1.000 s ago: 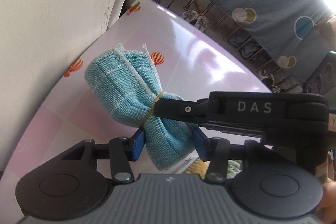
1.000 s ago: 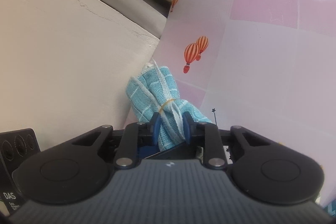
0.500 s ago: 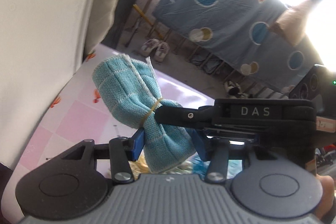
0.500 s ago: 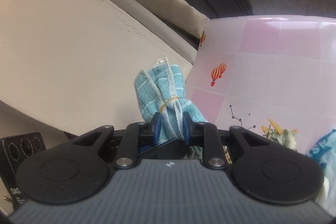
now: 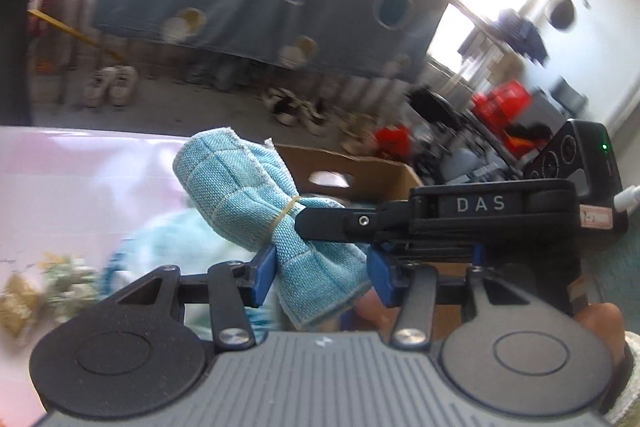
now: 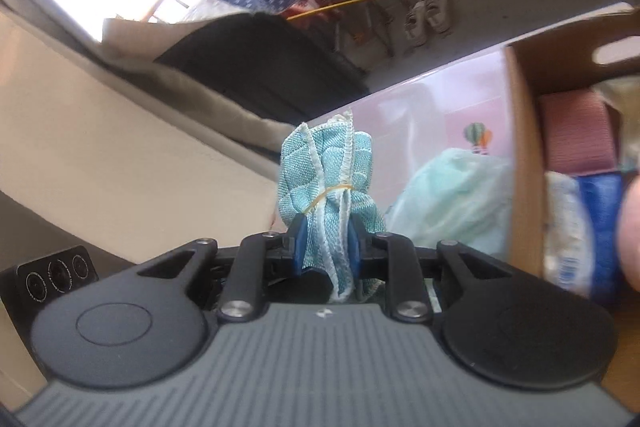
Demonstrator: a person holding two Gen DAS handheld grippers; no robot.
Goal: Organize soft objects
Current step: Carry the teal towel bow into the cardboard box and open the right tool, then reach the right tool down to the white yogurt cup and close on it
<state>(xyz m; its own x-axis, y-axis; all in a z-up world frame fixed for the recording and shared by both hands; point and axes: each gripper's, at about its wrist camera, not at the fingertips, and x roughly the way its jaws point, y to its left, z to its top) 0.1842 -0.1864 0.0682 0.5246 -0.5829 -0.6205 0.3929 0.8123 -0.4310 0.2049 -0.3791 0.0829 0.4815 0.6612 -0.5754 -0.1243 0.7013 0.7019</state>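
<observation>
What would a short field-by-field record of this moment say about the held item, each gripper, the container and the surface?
held item: blue cloth, bunched and tied with a yellow rubber band
left gripper: blue pads either side of the cloth's lower end
right gripper: shut on the cloth below the band
container: cardboard box with a handle slot, folded fabrics inside
surface: pink checked table cover with balloon prints
also on the table: pale green fabric beside the box

Both wrist views look close along their fingers; sharing the banded cloth (image 5: 256, 203).
</observation>
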